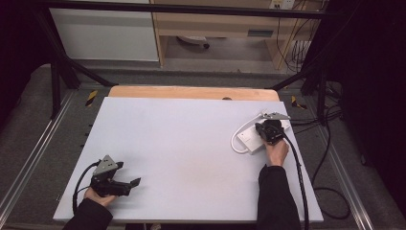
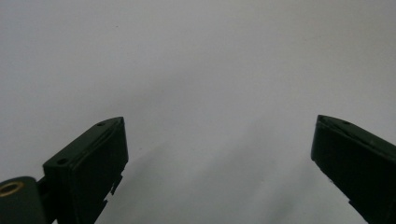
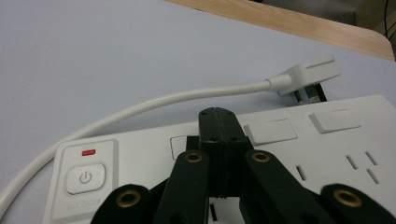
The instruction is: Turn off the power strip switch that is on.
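Note:
A white power strip (image 1: 249, 139) lies near the right edge of the white table top (image 1: 182, 153). Its white cable (image 3: 154, 105) loops round to a white plug (image 3: 310, 74) beside the strip's far end. The strip has a round power button (image 3: 85, 178) under a small red mark (image 3: 88, 152). My right gripper (image 3: 218, 114) is shut with nothing between its jaws, and its tips sit over the strip's top face by a socket cover. I cannot tell whether they touch it. My left gripper (image 1: 136, 182) rests at the table's front left, open (image 2: 219, 123) over bare table.
A wooden table edge (image 1: 191, 92) shows behind the white top. Black cables (image 1: 330, 191) trail on the floor to the right, and a dark metal frame (image 1: 57, 72) surrounds the table. A pale cabinet (image 1: 215, 24) stands at the back.

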A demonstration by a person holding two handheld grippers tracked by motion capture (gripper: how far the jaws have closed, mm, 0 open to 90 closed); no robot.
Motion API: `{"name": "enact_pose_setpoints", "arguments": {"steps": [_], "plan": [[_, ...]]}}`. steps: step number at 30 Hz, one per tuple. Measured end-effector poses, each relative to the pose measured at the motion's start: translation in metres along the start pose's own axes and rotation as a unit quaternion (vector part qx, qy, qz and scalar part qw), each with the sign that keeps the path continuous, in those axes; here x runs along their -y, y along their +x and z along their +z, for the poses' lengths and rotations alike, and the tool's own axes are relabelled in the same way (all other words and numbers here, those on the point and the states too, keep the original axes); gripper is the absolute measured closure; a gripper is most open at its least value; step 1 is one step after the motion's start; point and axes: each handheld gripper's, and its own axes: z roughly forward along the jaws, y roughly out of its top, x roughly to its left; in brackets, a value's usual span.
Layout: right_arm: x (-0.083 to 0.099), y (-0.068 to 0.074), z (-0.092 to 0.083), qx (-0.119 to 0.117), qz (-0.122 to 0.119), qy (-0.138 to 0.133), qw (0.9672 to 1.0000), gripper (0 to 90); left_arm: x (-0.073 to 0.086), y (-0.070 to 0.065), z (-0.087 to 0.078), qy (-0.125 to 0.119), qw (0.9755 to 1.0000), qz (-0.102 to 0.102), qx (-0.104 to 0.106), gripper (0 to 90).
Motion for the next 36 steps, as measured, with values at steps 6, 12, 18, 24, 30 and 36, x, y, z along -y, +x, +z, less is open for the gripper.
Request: {"name": "enact_pose_setpoints", "arguments": {"steps": [6, 12, 18, 24, 30, 36], "plan": [[-0.0001, 0.0000, 0.0000, 0.000, -0.003, 0.001, 1.0000, 90.0, 0.0000, 0.0001, 0.0001, 0.000, 1.0000, 0.001, 0.000, 3.6], [-0.0002, 0.0000, 0.0004, 0.000, -0.002, 0.000, 1.0000, 90.0, -0.0001, -0.0002, -0.0001, -0.001, 1.0000, 0.000, 0.000, 3.6], [-0.0003, -0.0008, 0.0009, 0.000, -0.001, -0.001, 1.0000, 90.0, -0.0001, -0.0003, 0.0000, 0.000, 1.0000, 0.001, 0.000, 3.6], [-0.0024, -0.0002, 0.0017, 0.004, -0.003, 0.006, 1.0000, 90.0, 0.0000, 0.0000, -0.0001, 0.000, 1.0000, 0.001, 0.001, 3.6], [-0.0017, -0.0009, 0.0022, 0.003, 0.000, 0.003, 1.0000, 90.0, -0.0001, -0.0003, -0.0002, -0.001, 1.0000, 0.001, 0.001, 3.6], [-0.0007, -0.0025, 0.0031, 0.012, 0.003, 0.005, 0.9999, 90.0, -0.0001, -0.0002, -0.0004, -0.001, 1.0000, 0.001, 0.000, 3.6]]}}
